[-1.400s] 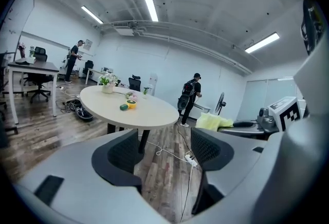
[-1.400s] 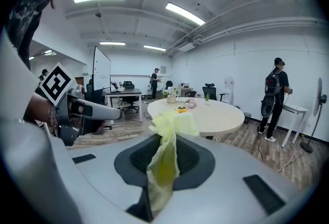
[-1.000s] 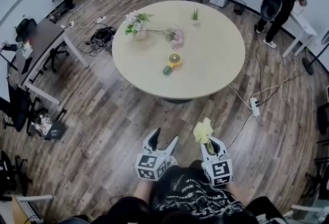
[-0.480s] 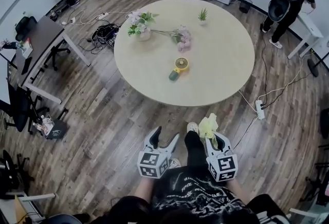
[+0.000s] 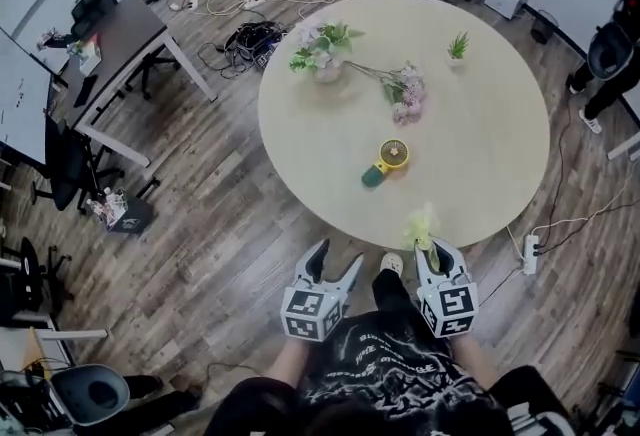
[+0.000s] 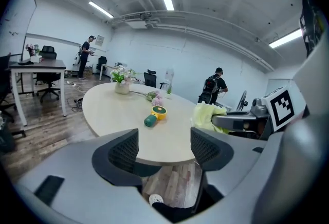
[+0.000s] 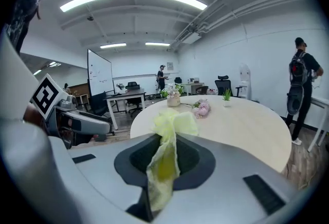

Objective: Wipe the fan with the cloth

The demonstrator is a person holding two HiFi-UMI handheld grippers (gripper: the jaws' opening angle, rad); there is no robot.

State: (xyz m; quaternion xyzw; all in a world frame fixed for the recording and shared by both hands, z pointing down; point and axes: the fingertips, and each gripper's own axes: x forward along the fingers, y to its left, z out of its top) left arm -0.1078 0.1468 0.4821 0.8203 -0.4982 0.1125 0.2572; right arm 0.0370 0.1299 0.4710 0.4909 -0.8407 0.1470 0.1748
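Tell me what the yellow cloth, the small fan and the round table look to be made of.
Cloth: thin soft fabric, pale yellow, matte; it crumples and droops in folds.
Fan: likely moulded plastic, yellow head and green handle, smooth solid colours.
Table: probably laminate or painted wood, even matte top without grain.

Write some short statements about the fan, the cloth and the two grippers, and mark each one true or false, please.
1. The right gripper is shut on the yellow cloth. True.
2. The left gripper holds the fan. False: its fingers are apart with nothing between them, and the fan lies on the table.
3. The cloth touches the fan. False: they are apart; the cloth is at the table's near edge.
4. A vase of flowers stands on the table beyond the fan. True.
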